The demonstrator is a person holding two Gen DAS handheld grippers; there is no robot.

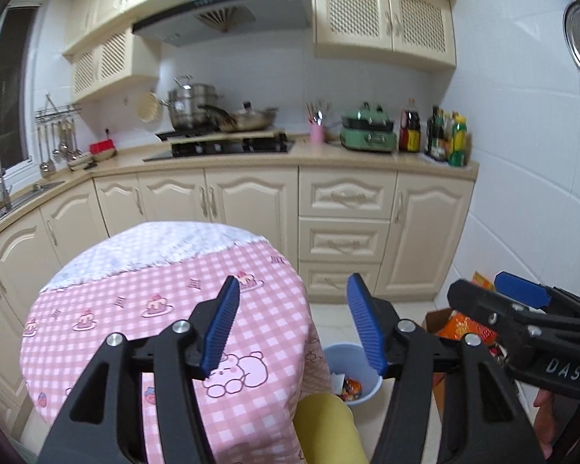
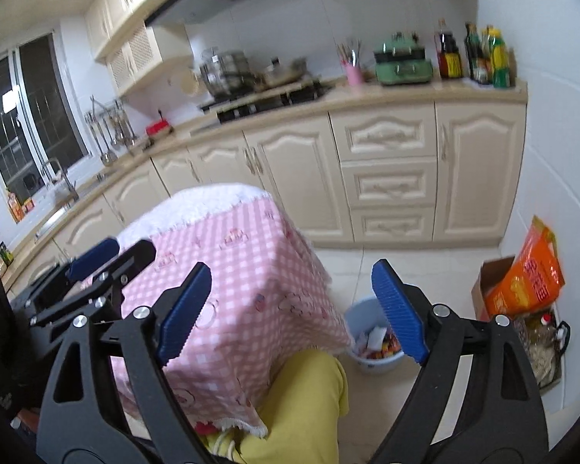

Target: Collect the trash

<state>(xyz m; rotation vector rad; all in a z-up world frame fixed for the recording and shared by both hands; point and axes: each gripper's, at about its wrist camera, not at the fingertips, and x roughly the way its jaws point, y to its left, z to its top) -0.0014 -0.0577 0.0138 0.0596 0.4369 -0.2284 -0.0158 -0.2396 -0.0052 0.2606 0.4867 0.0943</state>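
Both grippers are hanging with jaws spread wide and nothing between them, the left gripper [image 1: 293, 323] over the edge of the pink checked tablecloth [image 1: 143, 290] and the right gripper [image 2: 290, 309] just beside it. Below and between the right gripper's jaws, a yellow trouser leg [image 2: 305, 394] is showing, and just past it the bin [image 2: 353, 319] is sitting on the floor, holding the trash [image 2: 375, 342]. Far ahead, cream cabinets [image 2: 390, 178] are running under the counter.

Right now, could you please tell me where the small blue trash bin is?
The blue trash bin stands on the tiled floor just right of the pink checked tablecloth, low in both wrist views, with wrappers inside it.
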